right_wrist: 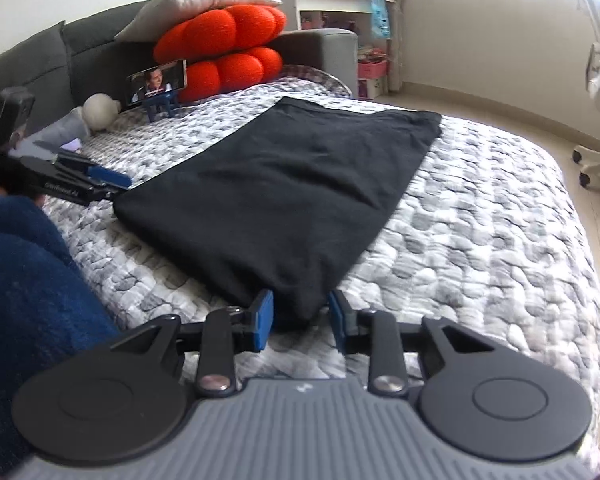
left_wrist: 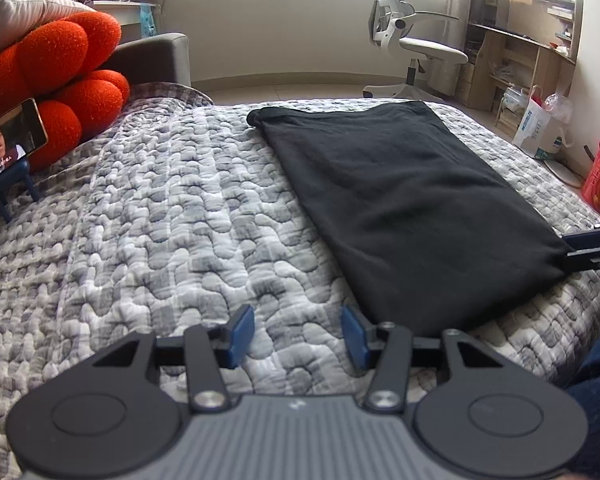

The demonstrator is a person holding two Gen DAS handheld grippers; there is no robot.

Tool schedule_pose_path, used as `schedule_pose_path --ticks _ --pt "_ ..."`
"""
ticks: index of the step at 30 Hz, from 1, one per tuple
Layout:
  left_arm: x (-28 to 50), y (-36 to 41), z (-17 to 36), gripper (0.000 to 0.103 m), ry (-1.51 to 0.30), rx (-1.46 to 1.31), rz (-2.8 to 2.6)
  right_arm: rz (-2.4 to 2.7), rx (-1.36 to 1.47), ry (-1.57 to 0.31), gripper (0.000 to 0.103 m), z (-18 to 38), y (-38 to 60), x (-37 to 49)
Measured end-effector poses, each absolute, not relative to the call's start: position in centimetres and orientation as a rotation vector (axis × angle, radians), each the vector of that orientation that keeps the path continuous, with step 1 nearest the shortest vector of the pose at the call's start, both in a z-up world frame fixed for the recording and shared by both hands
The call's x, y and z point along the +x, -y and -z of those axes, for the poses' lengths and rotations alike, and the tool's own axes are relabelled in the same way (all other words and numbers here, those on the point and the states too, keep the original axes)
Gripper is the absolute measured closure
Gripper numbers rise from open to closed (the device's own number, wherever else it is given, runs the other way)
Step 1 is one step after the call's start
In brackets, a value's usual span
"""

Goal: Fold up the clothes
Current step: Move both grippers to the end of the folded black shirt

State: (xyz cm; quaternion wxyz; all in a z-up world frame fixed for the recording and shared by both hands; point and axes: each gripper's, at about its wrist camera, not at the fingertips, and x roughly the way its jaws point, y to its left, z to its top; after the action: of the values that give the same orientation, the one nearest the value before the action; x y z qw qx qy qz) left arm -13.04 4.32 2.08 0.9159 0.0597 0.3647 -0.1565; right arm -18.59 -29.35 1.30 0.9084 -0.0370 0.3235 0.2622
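Both sets of fingers are spread: my left gripper (left_wrist: 298, 334) over bare quilt (left_wrist: 160, 208), my right gripper (right_wrist: 300, 318) straddling the near corner of the folded black garment (right_wrist: 284, 184) on the bed.

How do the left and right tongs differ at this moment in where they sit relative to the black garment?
The left tongs are open over bare quilt, beside the black garment's near left corner, with nothing between the fingers. The right tongs are open too, but the garment's near right corner lies between their fingers, not yet pinched. Shared: both have blue pads, sit low at the garment's near edge and point along the bed.
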Motion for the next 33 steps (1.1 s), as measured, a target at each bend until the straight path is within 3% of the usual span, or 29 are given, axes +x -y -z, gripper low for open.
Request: schedule_pose_path --ticks 20,33 --pt "-12.8 -2.8 -4.9 0.053 -0.713 0.044 0.408 -0.682 -0.061 -0.579 0.068 -2.8 28.3 -18.6" --pt "-12.4 -1.7 -2.5 0.053 -0.789 0.071 0.39 -0.638 -0.184 -0.629 0.068 -1.5 27.3 -18.5"
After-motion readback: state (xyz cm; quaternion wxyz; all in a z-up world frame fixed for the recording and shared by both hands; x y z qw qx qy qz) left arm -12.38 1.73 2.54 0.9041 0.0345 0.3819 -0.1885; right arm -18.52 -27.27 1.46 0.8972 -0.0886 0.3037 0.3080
